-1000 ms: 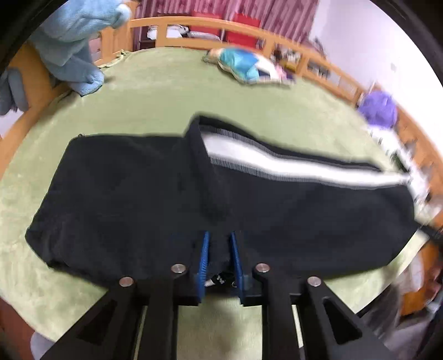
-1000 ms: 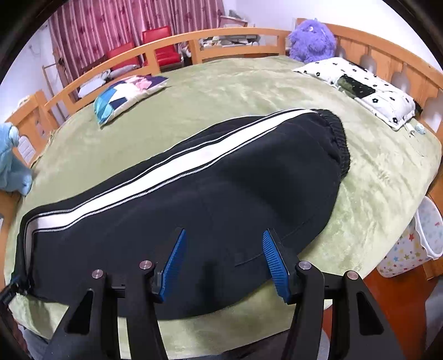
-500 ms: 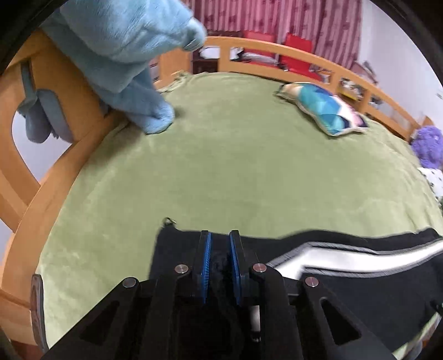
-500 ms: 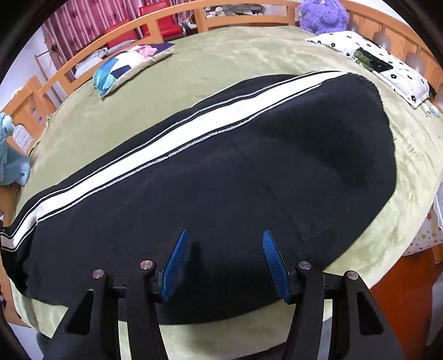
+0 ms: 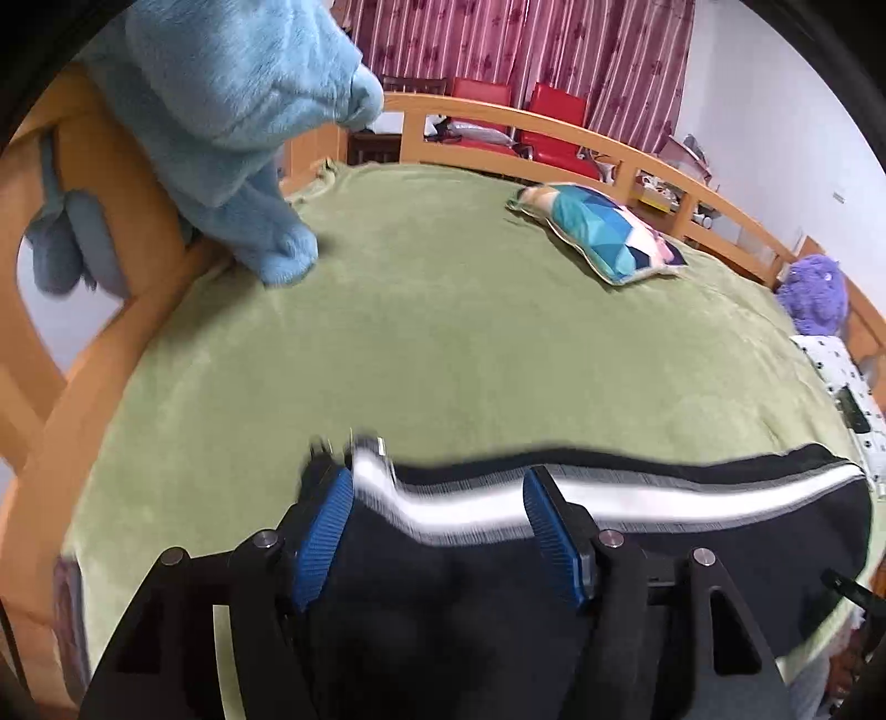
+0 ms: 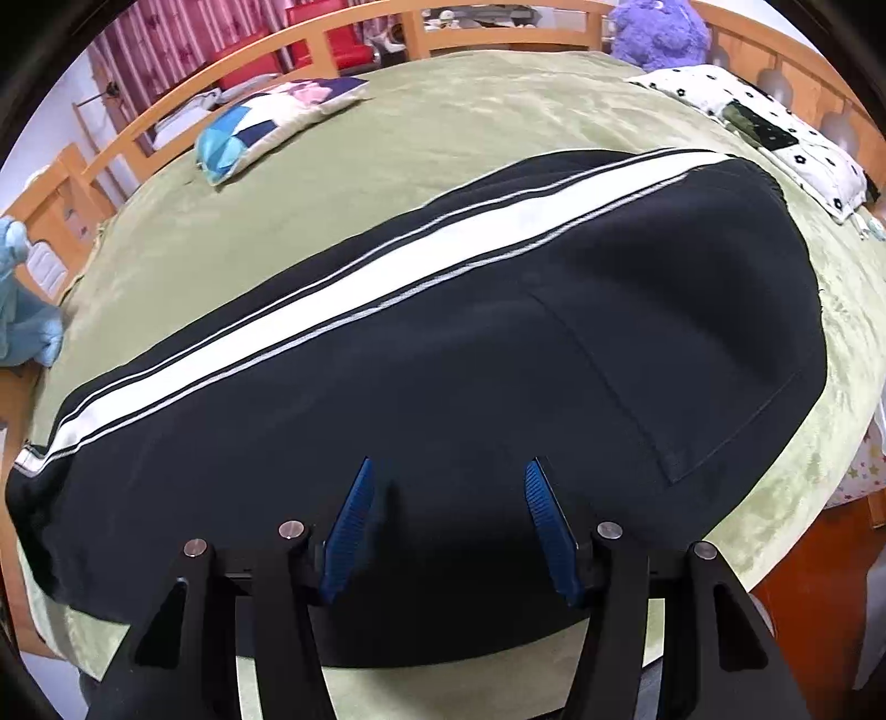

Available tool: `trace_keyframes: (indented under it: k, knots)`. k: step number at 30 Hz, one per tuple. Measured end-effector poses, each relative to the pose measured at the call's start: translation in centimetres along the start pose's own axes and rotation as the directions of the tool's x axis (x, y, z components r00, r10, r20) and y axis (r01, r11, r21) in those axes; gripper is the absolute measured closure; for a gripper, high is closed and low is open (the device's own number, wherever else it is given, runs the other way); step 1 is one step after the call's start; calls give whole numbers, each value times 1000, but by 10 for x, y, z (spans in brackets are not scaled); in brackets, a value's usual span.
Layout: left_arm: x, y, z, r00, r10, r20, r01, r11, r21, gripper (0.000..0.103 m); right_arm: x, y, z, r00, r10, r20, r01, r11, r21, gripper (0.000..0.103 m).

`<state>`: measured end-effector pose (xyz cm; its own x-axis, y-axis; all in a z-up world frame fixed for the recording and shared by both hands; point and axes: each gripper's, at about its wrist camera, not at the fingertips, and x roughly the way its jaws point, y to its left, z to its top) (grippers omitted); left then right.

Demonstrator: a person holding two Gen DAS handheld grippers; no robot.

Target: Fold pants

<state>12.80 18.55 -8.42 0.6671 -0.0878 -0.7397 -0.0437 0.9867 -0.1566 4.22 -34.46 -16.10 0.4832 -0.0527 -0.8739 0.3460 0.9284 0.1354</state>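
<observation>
Both grippers are spread wide, holding nothing: left gripper (image 5: 437, 531) over the black track pants' (image 6: 443, 387) cuff, right gripper (image 6: 448, 526) above the seat, teal pillow (image 6: 266, 119) at 11 o'clock.

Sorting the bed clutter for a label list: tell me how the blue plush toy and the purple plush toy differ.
The blue plush toy is pale blue and hangs over the wooden rail at one end of the bed; the purple plush toy is violet and sits at the other end, beside the flowered pillow. Both are fuzzy and lie clear of the pants.
</observation>
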Motion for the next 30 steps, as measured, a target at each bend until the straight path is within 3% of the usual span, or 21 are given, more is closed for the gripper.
trace_keyframes:
  k: [4,9,11,16,20,26,29,30]
  knots:
    - [-4,-1,-51,996,-67,-62,65,997,-37,41,-6,10,-8,1000,16,5,-16,1000,-16,46]
    - [1,16,-112,978,-170,-118,145,970,-193,43,-9,17,-18,1000,26,-1,-26,999,-30,46]
    - [3,26,-124,977,-185,-108,155,958,-242,49,-11,21,-22,1000,21,-3,-21,999,-39,46]
    - [9,50,-132,972,-222,-78,182,920,-347,50,-15,26,-27,1000,22,-5,-23,999,-48,46]
    - [26,54,-133,967,-220,-128,157,912,-379,51,-15,27,-28,1000,14,-8,-14,999,-45,46]
    - [45,59,-126,970,-207,-127,127,878,-461,52,-14,23,-26,1000,-5,-20,4,999,-32,46]
    - [52,63,-124,974,-182,-133,89,855,-512,64,-13,20,-24,1000,-1,-27,0,1000,-19,46]
    - [53,64,-123,976,-173,-133,80,851,-518,80,-14,20,-24,1000,2,-24,-2,1000,-17,46]
